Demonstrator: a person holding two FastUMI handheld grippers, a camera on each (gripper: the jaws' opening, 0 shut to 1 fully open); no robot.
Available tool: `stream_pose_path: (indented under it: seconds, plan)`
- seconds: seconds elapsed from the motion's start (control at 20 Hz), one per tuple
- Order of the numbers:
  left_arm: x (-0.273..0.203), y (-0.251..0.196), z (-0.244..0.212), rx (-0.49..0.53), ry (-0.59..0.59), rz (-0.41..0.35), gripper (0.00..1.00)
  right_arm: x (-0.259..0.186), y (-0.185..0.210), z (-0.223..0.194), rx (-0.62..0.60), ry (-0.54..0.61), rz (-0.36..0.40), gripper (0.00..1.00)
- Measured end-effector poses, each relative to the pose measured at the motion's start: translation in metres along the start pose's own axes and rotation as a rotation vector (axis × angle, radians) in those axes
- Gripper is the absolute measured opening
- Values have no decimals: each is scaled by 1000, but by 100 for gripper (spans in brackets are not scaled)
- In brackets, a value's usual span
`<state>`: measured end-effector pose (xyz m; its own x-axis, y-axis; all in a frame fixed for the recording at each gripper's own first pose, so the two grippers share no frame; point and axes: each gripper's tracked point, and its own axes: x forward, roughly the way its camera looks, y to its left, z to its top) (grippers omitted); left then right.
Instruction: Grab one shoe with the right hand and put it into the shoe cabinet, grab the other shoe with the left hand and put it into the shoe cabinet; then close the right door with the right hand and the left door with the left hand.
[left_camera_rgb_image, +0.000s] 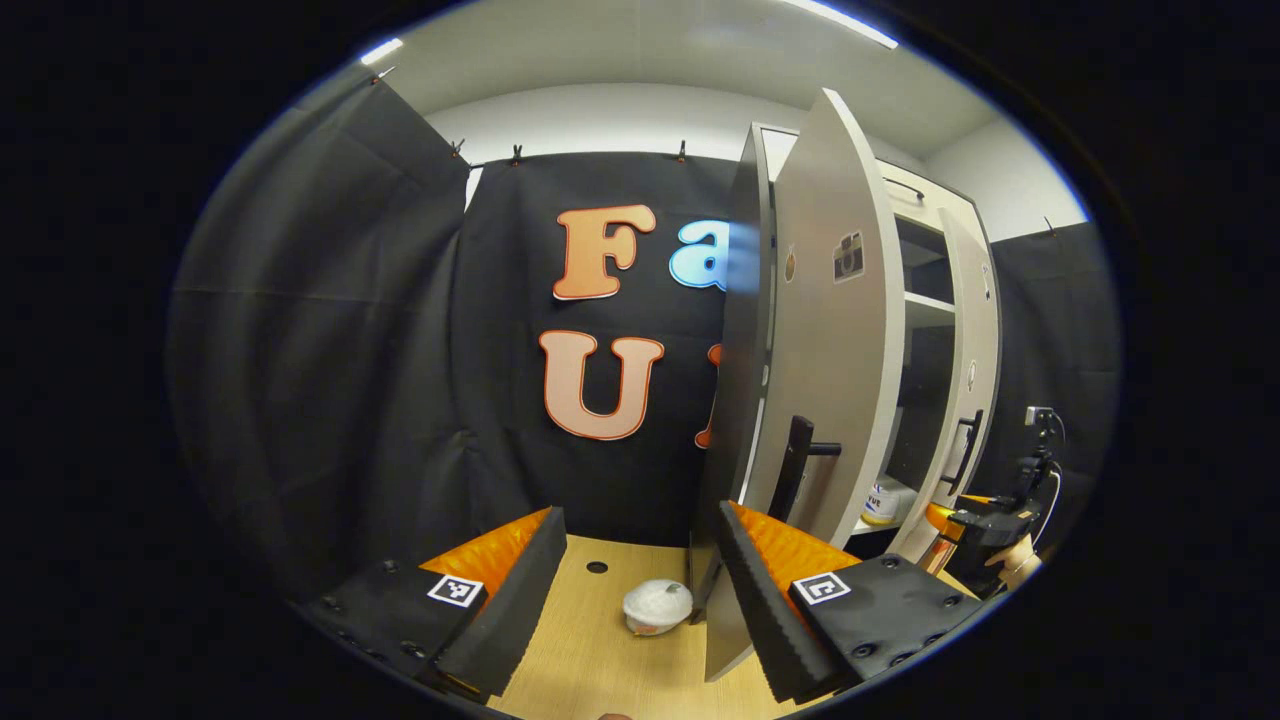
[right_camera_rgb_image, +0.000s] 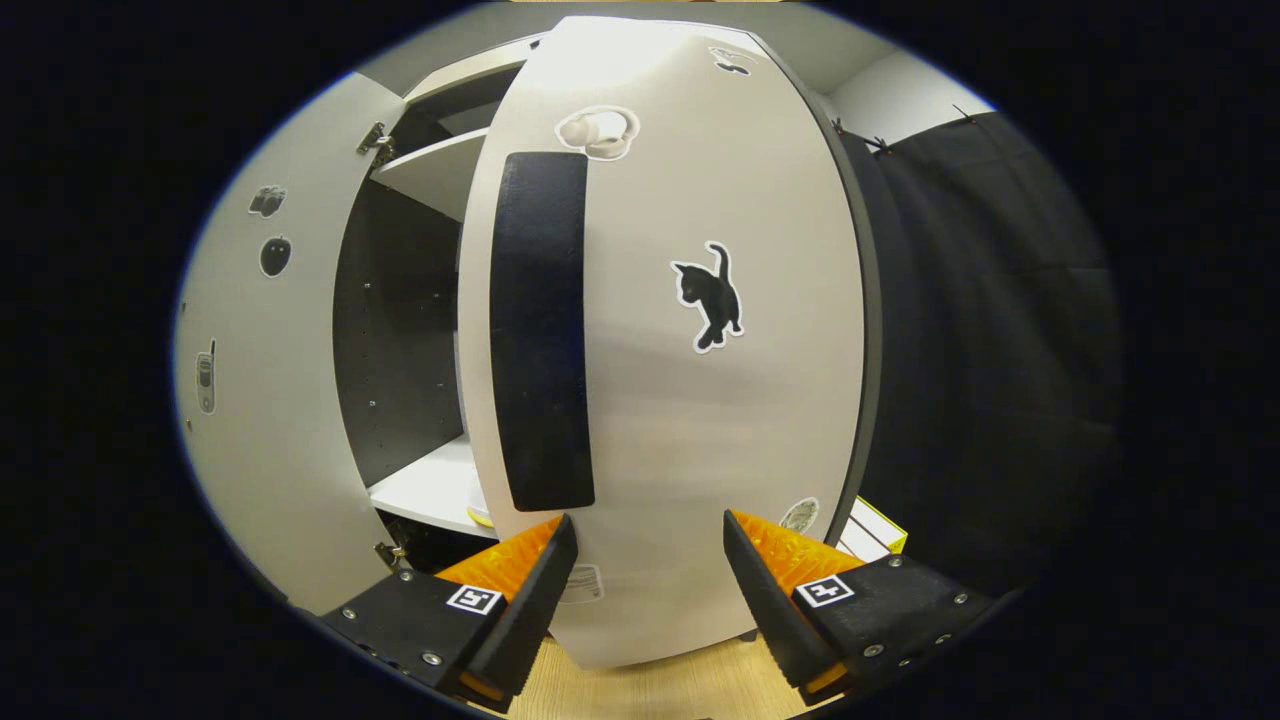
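In the right gripper view, the right gripper (right_camera_rgb_image: 645, 590) is held with jaws wide and empty, squared up close to the outer face of the right door (right_camera_rgb_image: 690, 400). The door's upright handle (right_camera_rgb_image: 540, 330) lies just left of the jaws. This hand is judged nearer its door, so a push shut seems due.

In the left gripper view, the left gripper (left_camera_rgb_image: 640, 590) is also held wide and empty above the bench (left_camera_rgb_image: 600, 660). The left door (left_camera_rgb_image: 830, 330), standing ajar, lies just right of the jaws, its handle (left_camera_rgb_image: 800, 465) upright. A shoe (left_camera_rgb_image: 885, 500) is seen on a shelf inside the cabinet (left_camera_rgb_image: 930, 300).
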<state>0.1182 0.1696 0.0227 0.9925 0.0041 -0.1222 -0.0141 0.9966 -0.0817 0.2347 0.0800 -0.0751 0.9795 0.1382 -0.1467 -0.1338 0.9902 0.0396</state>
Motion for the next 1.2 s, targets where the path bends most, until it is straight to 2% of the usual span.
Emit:
stream_pose_path:
  seconds: [0.75, 1.2]
  plan:
    - [67, -33, -31, -10, 53, -111, 97, 32, 4, 2, -17, -1, -30, 91]
    - [81, -32, -20, 26, 15, -78, 99, 25, 0, -4, -29, 24, -51, 92]
